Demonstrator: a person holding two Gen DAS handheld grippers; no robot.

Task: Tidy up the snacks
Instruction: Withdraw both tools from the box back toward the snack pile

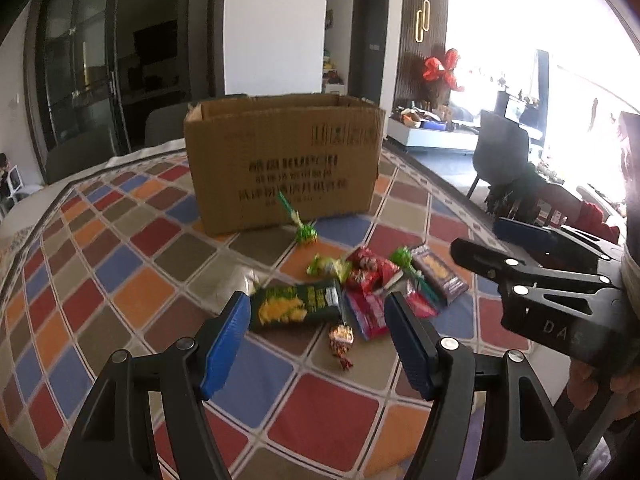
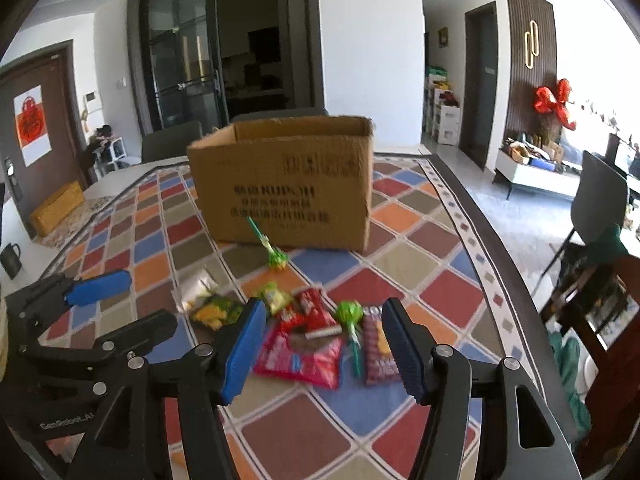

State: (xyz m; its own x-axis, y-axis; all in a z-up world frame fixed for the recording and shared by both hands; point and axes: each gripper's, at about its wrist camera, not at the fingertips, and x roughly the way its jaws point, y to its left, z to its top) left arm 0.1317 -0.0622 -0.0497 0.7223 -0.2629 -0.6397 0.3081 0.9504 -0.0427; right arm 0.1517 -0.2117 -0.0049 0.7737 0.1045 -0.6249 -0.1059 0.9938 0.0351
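An open cardboard box (image 1: 280, 160) stands on the checkered tablecloth; it also shows in the right wrist view (image 2: 284, 188). In front of it lies a pile of snacks: a dark green packet (image 1: 296, 306) (image 2: 216, 312), a pink-red packet (image 2: 300, 354), red candies (image 1: 366, 270), a purple packet (image 1: 438, 276) (image 2: 376, 348), green lollipops (image 1: 304, 232) (image 2: 276, 258) and a small gold-wrapped candy (image 1: 341, 340). My left gripper (image 1: 316, 344) is open and empty, just before the green packet. My right gripper (image 2: 324, 352) is open and empty over the pink packet.
The tablecloth (image 1: 120, 280) covers the table. Chairs stand behind the box (image 2: 172, 144) and at the right (image 2: 600, 196). A dark mug (image 2: 11, 260) sits at the far left. The right gripper's body (image 1: 560, 292) is to the right of the pile.
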